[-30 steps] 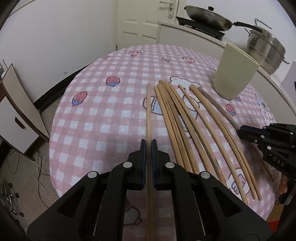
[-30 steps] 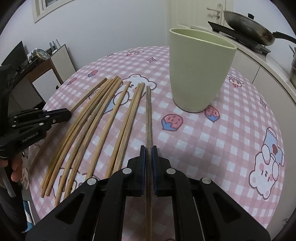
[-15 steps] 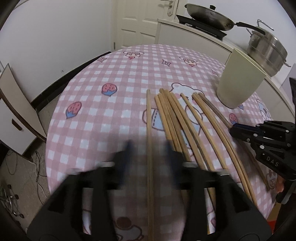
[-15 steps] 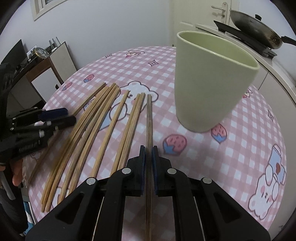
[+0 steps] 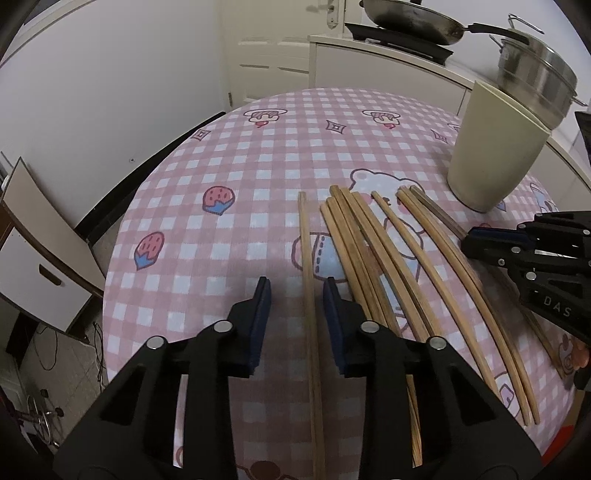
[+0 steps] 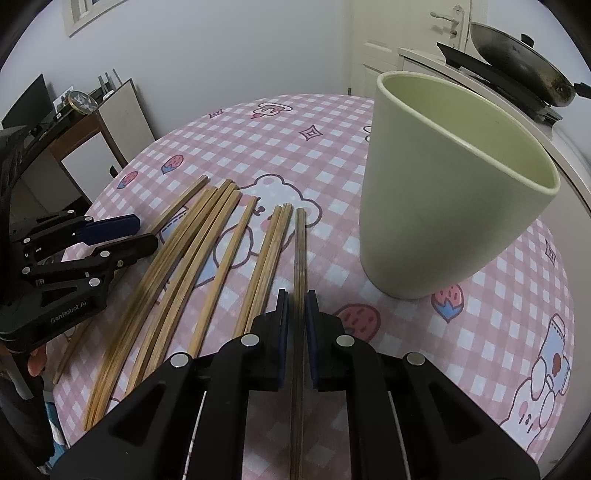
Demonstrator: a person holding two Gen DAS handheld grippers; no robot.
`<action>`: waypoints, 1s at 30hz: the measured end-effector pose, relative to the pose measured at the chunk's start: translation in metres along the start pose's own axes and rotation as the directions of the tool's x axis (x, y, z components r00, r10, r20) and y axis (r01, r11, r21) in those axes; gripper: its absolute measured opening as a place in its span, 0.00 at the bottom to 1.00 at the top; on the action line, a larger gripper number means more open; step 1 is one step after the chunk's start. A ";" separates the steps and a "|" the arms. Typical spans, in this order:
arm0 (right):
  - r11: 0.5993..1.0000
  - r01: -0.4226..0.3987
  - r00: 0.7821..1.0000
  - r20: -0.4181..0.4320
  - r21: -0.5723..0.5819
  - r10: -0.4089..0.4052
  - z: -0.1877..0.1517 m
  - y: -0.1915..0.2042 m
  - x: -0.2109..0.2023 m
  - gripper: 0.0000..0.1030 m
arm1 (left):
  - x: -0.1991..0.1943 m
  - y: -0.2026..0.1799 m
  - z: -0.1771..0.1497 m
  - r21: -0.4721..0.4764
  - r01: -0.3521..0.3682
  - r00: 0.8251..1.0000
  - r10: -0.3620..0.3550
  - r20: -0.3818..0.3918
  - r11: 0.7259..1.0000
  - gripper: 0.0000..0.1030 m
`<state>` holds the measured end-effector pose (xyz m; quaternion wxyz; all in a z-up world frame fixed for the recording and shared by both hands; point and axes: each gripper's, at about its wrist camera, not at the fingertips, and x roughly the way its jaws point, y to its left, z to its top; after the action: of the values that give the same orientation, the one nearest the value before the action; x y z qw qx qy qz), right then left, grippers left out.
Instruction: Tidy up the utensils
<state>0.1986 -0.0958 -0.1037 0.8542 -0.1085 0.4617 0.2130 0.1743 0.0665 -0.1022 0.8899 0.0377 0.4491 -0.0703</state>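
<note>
The left claw (image 5: 297, 295) is closing, its pads clear of the leftmost chopstick (image 5: 308, 295) between them on the surface (image 5: 221, 240). The right claw (image 6: 297, 304) pinches the rightmost chopstick (image 6: 300, 251), near the cup (image 6: 443, 206).

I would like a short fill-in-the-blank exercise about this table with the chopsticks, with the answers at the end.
1. The tablecloth has a pink and white ____ pattern.
2. The right claw is shut on one dark ____.
3. The pale green cup stands ____ on the table.
4. On the counter behind the table, a frying pan sits beside a steel ____.

Missing words: checked; chopstick; upright; pot
</note>
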 end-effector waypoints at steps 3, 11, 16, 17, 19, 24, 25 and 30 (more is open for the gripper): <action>1.000 0.005 1.000 0.012 -0.012 -0.005 -0.001 0.002 -0.001 0.05 | 0.000 -0.006 0.000 0.023 0.014 1.000 -0.015 0.013 1.000 0.08; 1.000 -0.025 0.989 0.143 -0.011 0.026 -0.003 0.006 -0.035 0.05 | -0.013 -0.005 0.000 -0.004 0.052 0.995 -0.052 0.082 0.999 0.05; 0.997 -0.075 0.960 0.269 -0.020 0.078 0.000 0.009 -0.070 0.05 | -0.040 -0.004 0.007 -0.029 0.080 0.980 -0.073 0.186 0.996 0.05; 0.996 -0.083 0.951 0.298 -0.023 0.086 0.001 0.009 -0.077 0.05 | -0.047 -0.004 0.008 -0.033 0.100 0.973 -0.091 0.213 0.994 0.05; 0.996 -0.088 0.932 0.350 -0.027 0.092 0.002 0.009 -0.090 0.05 | -0.061 -0.005 0.012 -0.039 0.133 0.956 -0.117 0.269 0.990 0.05; 0.998 -0.067 0.865 0.498 -0.006 0.061 0.007 0.002 -0.119 0.05 | -0.094 -0.017 0.024 -0.026 0.204 0.892 -0.176 0.416 0.979 0.05; 0.998 -0.068 0.850 0.524 0.004 0.056 0.008 0.000 -0.124 0.05 | -0.102 -0.021 0.027 -0.016 0.213 0.873 -0.183 0.452 0.977 0.05; 0.999 -0.040 0.763 0.646 0.017 0.020 0.017 -0.009 -0.145 0.05 | -0.131 -0.047 0.050 0.060 0.237 0.779 -0.226 0.585 0.970 0.05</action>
<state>0.1452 -0.1355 0.0260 0.9589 -0.0083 0.1444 0.2441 0.1294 0.0255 0.0323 0.9698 -0.0489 0.1535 -0.1833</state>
